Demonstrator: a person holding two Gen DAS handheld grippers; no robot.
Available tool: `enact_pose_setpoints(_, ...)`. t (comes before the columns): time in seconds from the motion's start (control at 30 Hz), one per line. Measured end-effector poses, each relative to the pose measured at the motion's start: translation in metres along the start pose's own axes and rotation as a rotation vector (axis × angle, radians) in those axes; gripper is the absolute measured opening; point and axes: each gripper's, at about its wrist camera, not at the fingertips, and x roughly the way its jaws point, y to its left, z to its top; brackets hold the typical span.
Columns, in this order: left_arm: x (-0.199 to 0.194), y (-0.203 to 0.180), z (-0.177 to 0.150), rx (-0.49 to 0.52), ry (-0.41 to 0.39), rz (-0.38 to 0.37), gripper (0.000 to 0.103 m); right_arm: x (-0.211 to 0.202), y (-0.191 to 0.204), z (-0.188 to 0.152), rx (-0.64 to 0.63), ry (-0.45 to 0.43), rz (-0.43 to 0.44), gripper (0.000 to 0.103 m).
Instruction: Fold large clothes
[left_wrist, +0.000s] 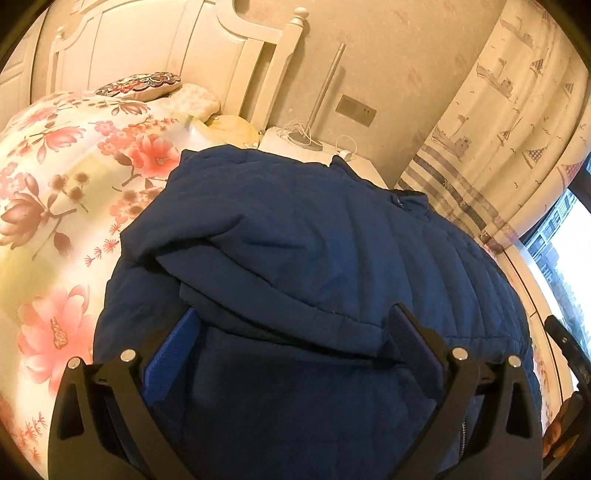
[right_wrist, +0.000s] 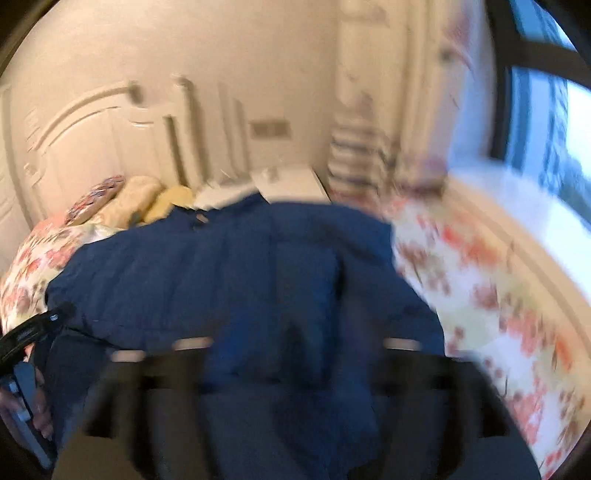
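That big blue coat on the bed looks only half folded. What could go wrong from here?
The puffy blue coat has a loose flap lying over its lower part; with the left gripper open around the fabric rather than pinching it, the flap could spring back. The right gripper also looks open, and its view is blurred, so a grab may miss the edge. The coat reaches towards the bedside table with its cable, which a big swing might snag.

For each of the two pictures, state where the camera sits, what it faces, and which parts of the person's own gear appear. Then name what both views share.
Left wrist: on the left gripper, facing the blue jacket towards the headboard; its open fingers show.
Right wrist: on the right gripper, blurred, facing the same jacket, with the window at right; its spread fingers show.
Shared: jacket, floral bedspread, headboard.
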Motion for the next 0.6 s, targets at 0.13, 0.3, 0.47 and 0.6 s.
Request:
enact_pose_setpoints(0.13,0.002,0.001,0.0,-0.006,0.006,0.002,0.101,0.053,0.023,-0.02,-0.112,0.244,0.043,0.058)
enact_pose_setpoints(0.3,0.002,0.002,0.0,-0.011,0.011,0.001,0.101,0.033,0.012,-0.016,-0.035,0.198,0.111,0.057)
enact_pose_setpoints(0.47,0.005,0.001,-0.001,-0.003,0.024,0.009,0.101,0.055,0.0,-0.024,-0.049,0.251,0.041,0.06)
enact_pose_setpoints(0.6,0.006,0.003,-0.001,-0.019,0.031,0.011,0.101,0.052,-0.007,-0.025,-0.032,0.315,0.08,0.064)
